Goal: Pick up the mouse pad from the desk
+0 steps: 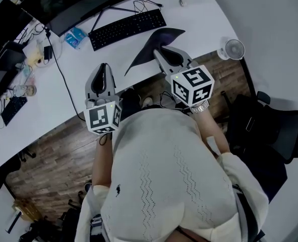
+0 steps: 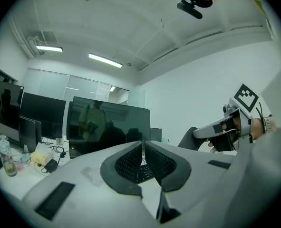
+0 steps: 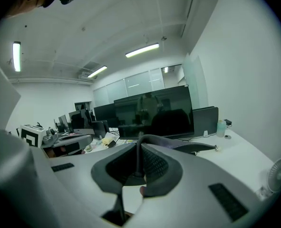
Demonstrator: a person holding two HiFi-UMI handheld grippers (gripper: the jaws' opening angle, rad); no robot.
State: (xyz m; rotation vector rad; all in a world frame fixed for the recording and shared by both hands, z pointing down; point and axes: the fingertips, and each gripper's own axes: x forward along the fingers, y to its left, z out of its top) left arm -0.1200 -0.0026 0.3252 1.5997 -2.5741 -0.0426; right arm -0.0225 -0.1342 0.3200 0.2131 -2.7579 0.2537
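Right gripper [image 1: 164, 53] is clamped on the mouse pad [image 1: 147, 48], whose long axis runs ahead-left toward the closed, empty left gripper [image 1: 104, 69].

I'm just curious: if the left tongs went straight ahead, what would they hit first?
The left tongs would likely cross the desk and meet the black keyboard; if held higher, the dark monitor behind it. Height is unclear.
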